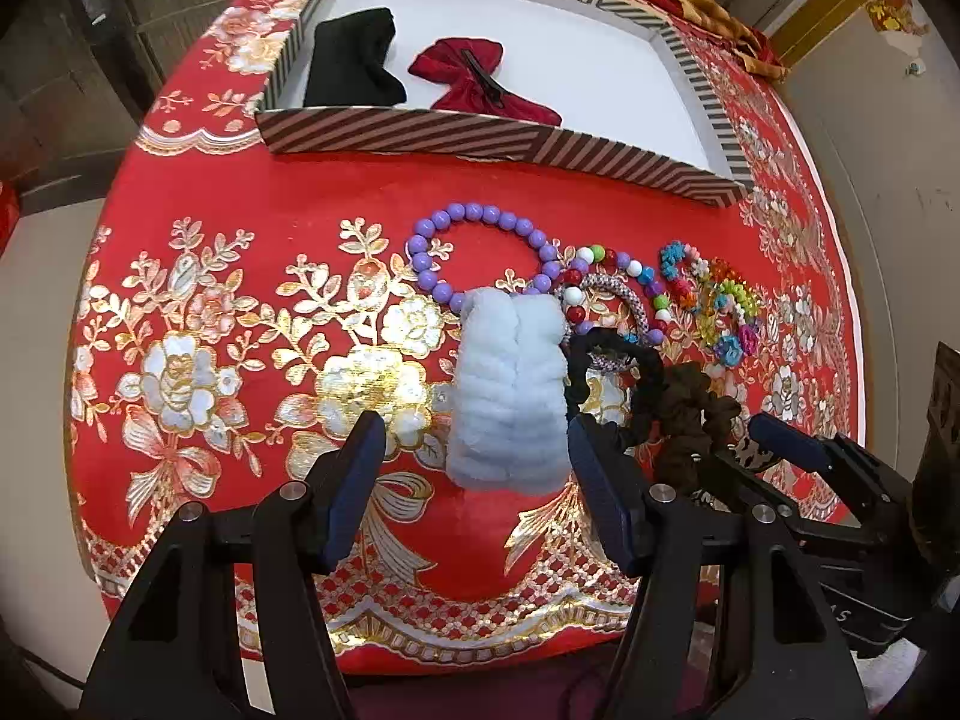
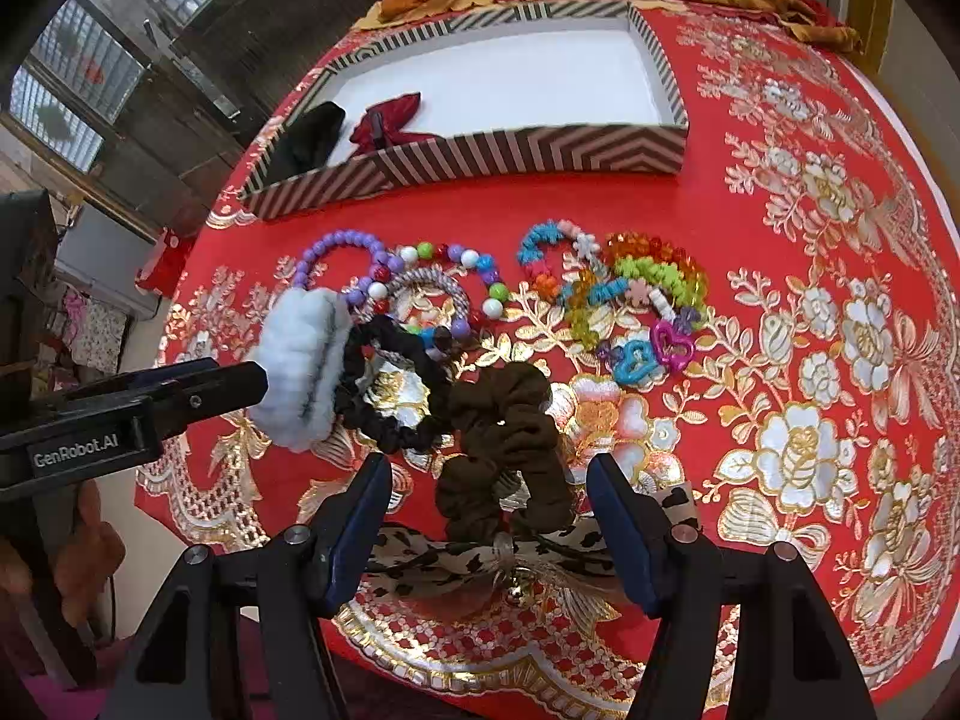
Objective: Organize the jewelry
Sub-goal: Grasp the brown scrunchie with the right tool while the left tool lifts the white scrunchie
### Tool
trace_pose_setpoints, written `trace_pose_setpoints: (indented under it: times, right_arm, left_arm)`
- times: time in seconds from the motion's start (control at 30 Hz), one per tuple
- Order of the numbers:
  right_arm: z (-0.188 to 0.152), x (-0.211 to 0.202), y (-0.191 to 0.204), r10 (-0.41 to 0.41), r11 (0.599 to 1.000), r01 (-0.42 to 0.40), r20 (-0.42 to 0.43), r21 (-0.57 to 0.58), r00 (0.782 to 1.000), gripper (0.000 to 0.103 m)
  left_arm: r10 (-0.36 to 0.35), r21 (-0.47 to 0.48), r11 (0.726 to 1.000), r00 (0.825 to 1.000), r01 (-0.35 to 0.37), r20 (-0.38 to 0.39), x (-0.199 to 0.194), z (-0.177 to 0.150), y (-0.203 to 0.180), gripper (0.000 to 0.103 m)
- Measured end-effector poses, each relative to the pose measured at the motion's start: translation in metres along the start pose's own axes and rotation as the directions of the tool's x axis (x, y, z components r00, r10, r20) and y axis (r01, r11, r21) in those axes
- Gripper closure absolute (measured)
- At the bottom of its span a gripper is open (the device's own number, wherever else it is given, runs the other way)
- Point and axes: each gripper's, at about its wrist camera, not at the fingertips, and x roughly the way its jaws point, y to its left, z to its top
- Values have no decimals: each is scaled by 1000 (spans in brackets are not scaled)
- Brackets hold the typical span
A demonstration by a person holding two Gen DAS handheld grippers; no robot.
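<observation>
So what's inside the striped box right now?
The striped box holds a black bow and a red bow with a clip, at its left end. The near wall hides the floor just behind it.

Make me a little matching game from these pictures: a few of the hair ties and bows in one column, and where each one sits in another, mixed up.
Things
1. fluffy pale blue scrunchie
2. brown scrunchie
3. dark red bow
4. purple bead bracelet

Places
A. inside the striped box, beside a black bow
B. between the open fingers of the left gripper
C. on the red cloth, just in front of the box
D. between the open fingers of the right gripper

Pairs: 1-B, 2-D, 3-A, 4-C
</observation>
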Motion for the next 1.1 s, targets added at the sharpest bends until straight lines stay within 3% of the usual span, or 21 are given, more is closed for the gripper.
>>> trace_pose_setpoints:
  times: [0.3, 0.37, 0.6, 0.67, 0.77, 1.1]
  right_arm:
    - [-2, 20, 10, -40, 998, 40, 8, -40, 999, 38]
    - [-4, 25, 9, -63, 997, 63, 7, -43, 998, 49]
    - [-5, 29, 11, -111, 991, 113, 34, -73, 993, 69]
    - [-5, 28, 10, -118, 990, 120, 35, -73, 992, 75]
    - [-8, 24, 3, -94, 994, 96, 37, -59, 995, 80]
    - [0, -7, -14, 14, 1000, -14, 85, 3, 996, 83]
  left_arm:
    - [2, 21, 1000, 998, -1, -58, 24, 5, -5, 40]
    - [8, 26, 1000, 997, -6, -72, 29, 5, -6, 40]
    - [20, 46, 999, 996, -17, -81, 40, 7, -8, 40]
    - [20, 56, 998, 997, -15, -75, 40, 8, -9, 44]
    - [12, 69, 998, 998, -8, -62, 39, 9, -9, 62]
    - [11, 59, 998, 1000, -12, 19, 7, 14, 3, 66]
